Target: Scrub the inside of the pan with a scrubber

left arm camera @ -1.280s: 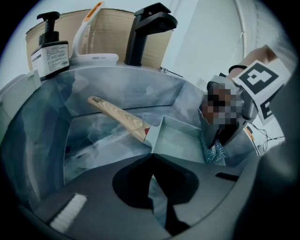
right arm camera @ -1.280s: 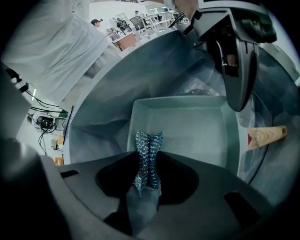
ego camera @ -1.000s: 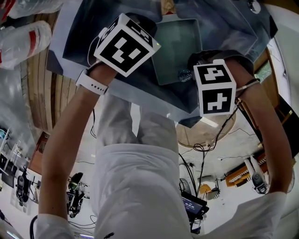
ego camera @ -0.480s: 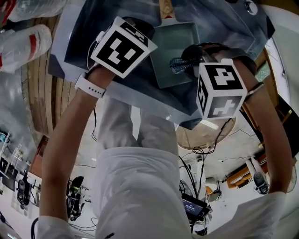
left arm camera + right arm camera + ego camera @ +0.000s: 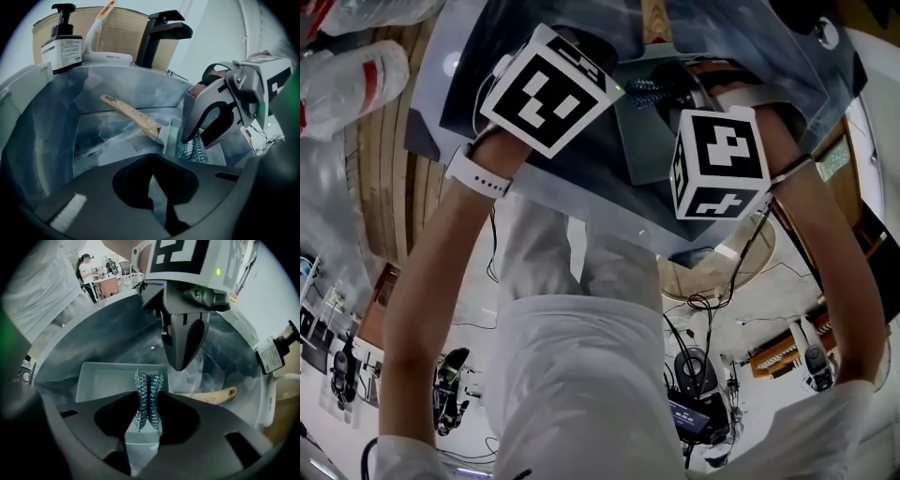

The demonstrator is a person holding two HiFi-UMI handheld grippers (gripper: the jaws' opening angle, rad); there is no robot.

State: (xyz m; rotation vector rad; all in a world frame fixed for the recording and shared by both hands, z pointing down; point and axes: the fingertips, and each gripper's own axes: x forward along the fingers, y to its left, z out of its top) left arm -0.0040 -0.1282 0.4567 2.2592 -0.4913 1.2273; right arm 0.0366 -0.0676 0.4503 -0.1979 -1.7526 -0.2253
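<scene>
Scrubber (image 5: 149,384) pinched in right tongs (image 5: 148,403), over pan (image 5: 107,380), left tongs (image 5: 153,158) closed

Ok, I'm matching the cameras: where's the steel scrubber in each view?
Head view: steel scrubber top centre, inside the pan.
Left gripper view: right of centre, just right of the wooden handle.
Right gripper view: centre, clamped in the right gripper.
Shared landmark: that wooden handle.

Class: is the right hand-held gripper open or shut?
Shut on the scrubber: the right hand-held gripper pinches the metal mesh between its jaws, over the pan.
</scene>
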